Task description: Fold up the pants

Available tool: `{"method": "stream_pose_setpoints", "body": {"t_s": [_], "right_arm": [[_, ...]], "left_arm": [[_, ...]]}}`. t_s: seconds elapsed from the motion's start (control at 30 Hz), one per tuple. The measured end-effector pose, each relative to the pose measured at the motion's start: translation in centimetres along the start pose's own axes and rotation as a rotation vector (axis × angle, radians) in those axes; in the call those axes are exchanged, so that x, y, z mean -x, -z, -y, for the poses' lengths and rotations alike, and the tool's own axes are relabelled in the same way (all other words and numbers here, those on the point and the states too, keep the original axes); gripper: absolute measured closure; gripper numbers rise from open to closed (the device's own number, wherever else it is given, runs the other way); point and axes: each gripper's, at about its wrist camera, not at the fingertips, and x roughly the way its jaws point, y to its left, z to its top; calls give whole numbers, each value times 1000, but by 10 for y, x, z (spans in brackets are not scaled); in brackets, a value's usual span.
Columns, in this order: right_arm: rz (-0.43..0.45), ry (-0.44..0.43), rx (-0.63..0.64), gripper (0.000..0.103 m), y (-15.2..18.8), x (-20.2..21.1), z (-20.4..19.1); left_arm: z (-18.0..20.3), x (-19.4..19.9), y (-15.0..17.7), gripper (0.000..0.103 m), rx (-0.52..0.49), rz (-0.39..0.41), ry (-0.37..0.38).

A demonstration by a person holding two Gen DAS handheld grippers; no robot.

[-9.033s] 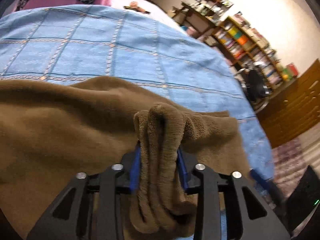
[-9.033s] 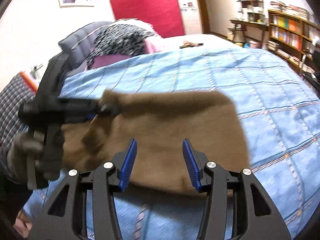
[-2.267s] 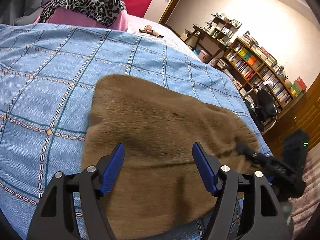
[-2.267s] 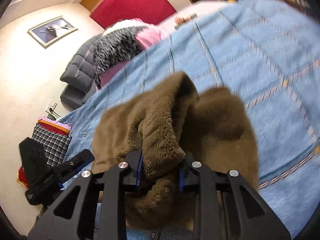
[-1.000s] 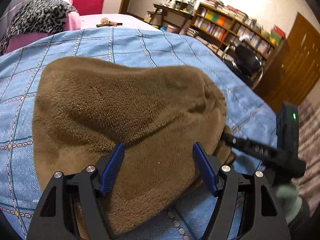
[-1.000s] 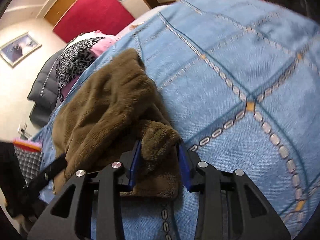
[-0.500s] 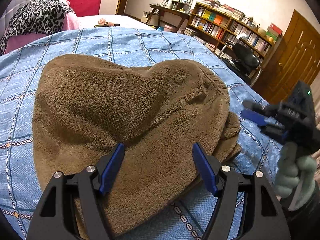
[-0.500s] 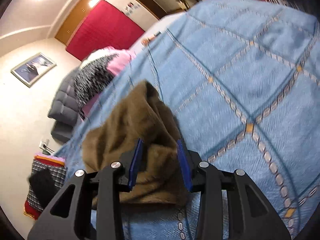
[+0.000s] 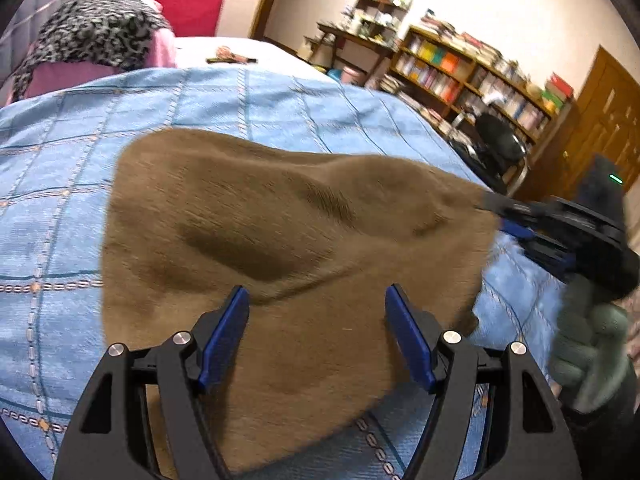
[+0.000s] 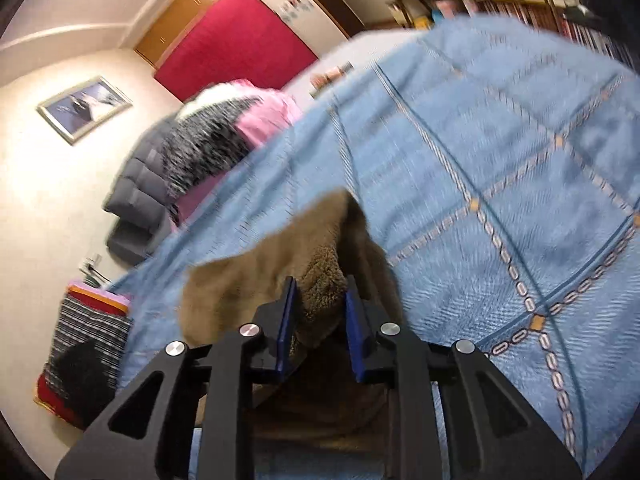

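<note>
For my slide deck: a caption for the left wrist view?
Open left gripper hovers over brown fleece pants on blue quilt; right gripper pinches their edge.

Blue bedspread (image 9: 280,92), bookshelf (image 9: 460,68), perhaps clothes (image 9: 96,36)

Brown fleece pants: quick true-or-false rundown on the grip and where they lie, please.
1. The right gripper is shut on the brown fleece pants. True.
2. The left gripper also clamps the fabric. False: its jaws stand open, apart over the pants.
3. The pants lie on a blue checked bedspread. True.
4. The pants lie on a bare wooden floor. False: they lie on the bedspread.
5. A bookshelf stands beyond the bed. True.
</note>
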Motion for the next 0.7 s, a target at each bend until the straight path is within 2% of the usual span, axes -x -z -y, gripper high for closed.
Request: {"method": "stream_pose_setpoints", "body": {"t_s": [0.1, 0.27, 0.33, 0.47, 0.57, 0.7], "right_arm": [[-5, 25, -6, 86, 8, 22, -2], [-101, 133, -53, 86, 42, 3, 26], [-112, 139, -84, 86, 51, -8, 39], [-67, 194, -20, 80, 51, -16, 35], [-25, 184, 11, 76, 45, -1, 22], [76, 213, 119, 65, 31, 17, -8]], "left_arm": [[-14, 6, -2, 32, 27, 12, -21], [-33, 5, 12, 32, 12, -35, -53], [-33, 6, 22, 32, -29, -47, -64], [-25, 8, 37, 32, -121, -50, -91], [-33, 11, 35, 32, -68, -50, -82], [-41, 21, 18, 32, 12, -19, -74]]}}
